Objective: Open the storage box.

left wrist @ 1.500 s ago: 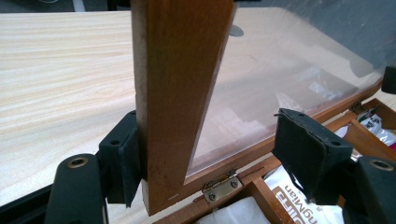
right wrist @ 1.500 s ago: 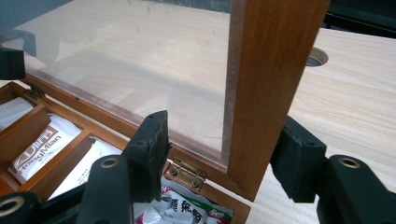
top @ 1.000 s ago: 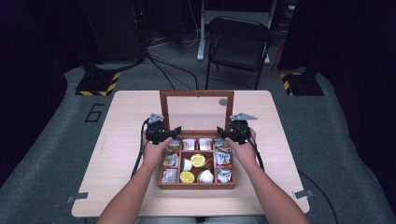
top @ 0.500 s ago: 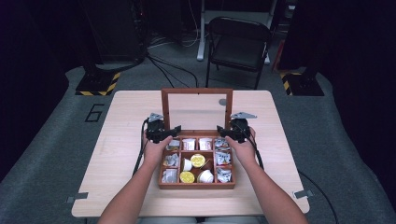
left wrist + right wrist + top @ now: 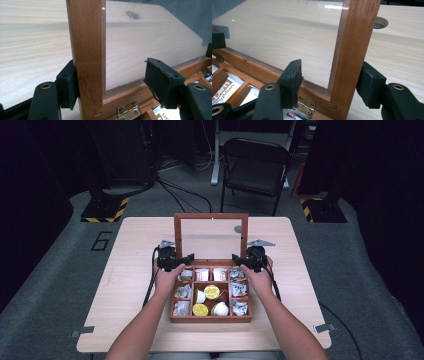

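A wooden compartment box [image 5: 210, 319] sits on the table, its glass-paned lid [image 5: 210, 215] standing up at the back. It holds yellow-topped cups [image 5: 212, 291], white cups and sachets. My left gripper [image 5: 181, 260] straddles the lid's left rail [image 5: 86, 50] just above the hinge [image 5: 126, 111]. In the left gripper view that gripper [image 5: 113, 85] is open: one pad [image 5: 67, 85] touches the rail, the other is well apart. My right gripper [image 5: 240, 260] straddles the right rail [image 5: 354, 50]. It [image 5: 332, 83] is open too, with a gap on the glass side.
The light wood table [image 5: 125, 270] has free surface on both sides of the box and a round hole [image 5: 380, 22] behind the lid. A dark folding chair [image 5: 255, 167] stands beyond the far edge. Cables trail from both grippers.
The lid's top edge sits slightly higher than a second ago. Both hands and grippers stay almost where they were at the lid's lower corners.
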`<state>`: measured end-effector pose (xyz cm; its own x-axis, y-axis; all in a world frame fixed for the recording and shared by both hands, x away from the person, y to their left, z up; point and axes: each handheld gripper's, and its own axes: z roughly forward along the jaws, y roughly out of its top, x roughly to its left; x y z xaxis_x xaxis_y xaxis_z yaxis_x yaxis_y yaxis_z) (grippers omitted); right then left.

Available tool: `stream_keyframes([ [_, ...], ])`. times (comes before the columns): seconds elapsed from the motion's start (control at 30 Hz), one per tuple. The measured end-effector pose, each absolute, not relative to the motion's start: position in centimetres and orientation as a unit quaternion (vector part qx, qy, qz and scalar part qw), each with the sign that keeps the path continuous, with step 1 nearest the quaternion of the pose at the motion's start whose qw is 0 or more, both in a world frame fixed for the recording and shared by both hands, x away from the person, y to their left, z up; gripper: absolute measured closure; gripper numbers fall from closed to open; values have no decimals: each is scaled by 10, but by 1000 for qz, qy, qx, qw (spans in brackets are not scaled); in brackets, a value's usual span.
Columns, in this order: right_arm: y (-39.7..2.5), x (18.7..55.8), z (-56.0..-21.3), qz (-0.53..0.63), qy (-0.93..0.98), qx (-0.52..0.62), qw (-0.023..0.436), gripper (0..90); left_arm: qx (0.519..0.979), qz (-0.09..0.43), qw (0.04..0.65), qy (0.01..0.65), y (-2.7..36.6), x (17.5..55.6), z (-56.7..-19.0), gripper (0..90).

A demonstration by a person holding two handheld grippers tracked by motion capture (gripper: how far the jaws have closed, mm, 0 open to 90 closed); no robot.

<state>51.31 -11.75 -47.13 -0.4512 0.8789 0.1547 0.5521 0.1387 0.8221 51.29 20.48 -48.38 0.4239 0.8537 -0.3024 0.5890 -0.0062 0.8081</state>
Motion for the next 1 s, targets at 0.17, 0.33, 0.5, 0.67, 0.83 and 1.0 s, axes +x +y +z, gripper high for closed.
stream_keyframes([
  [0.17,-116,514,-473,435,731,490,189,390,698,137,472,521,204,515,-483,303],
  [0.33,-115,514,-473,435,729,495,185,383,692,133,476,527,204,516,-484,304],
  [0.5,-114,515,-473,435,725,501,184,376,691,133,476,528,203,516,-485,291],
  [0.67,-114,517,-474,435,726,501,181,367,690,130,477,529,203,517,-486,287],
  [0.83,-112,519,-472,425,731,503,178,353,690,125,476,531,203,518,-485,286],
  [1.0,-112,520,-472,423,729,511,169,354,693,122,473,531,204,520,-486,292],
])
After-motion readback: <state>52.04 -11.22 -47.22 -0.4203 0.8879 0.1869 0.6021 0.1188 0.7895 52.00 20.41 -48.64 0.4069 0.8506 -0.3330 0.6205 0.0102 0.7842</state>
